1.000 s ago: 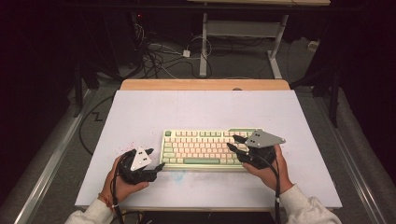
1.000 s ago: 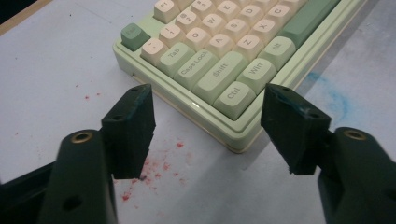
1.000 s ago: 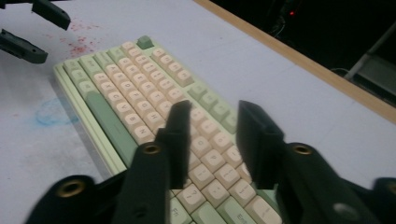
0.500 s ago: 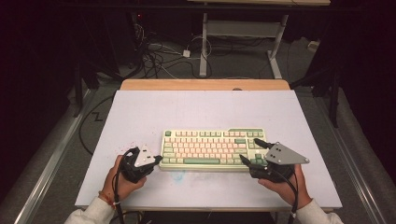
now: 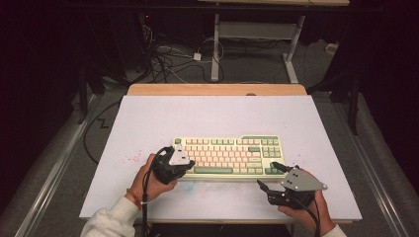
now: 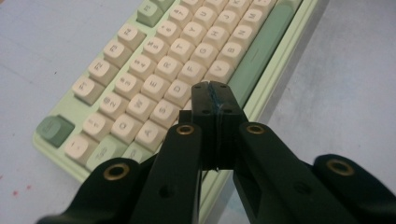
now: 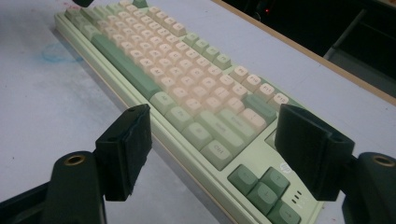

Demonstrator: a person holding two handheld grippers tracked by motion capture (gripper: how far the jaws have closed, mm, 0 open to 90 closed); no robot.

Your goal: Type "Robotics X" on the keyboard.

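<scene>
- Right gripper (image 5: 271, 177) at the near right of the worktop (image 5: 148, 118), held in a hand (image 5: 316, 210) at the near edge. Jaws spread wide, nothing between them; they point left and far toward the keyboard's near right corner, just short of it.
- From the right gripper view, the two black pads frame the keyboard (image 7: 187, 88): its arrow keys lie between them, the long green space bar runs off to the far left.
- Left gripper (image 5: 184, 166) sits at the keyboard's near left corner, gripped by the left hand (image 5: 154, 183), white sleeve (image 5: 106, 222) behind it.
- In the left gripper view the jaws are pressed fully together, holding nothing. The tips (image 6: 215, 100) hang over the lower letter rows, close to the left end of the space bar (image 6: 259, 46); contact with the keys cannot be told.
- Keyboard (image 5: 228, 157): cream keys, green accents, lying flat and square at the middle of the worktop, toward the near side.
- Faint red specks (image 5: 132, 159) on the surface left of the keyboard; a blue smudge (image 5: 190, 186) just near of it.
- Far edge: a wooden strip (image 5: 217, 89), then cables (image 5: 168, 54) on the floor beyond.
</scene>
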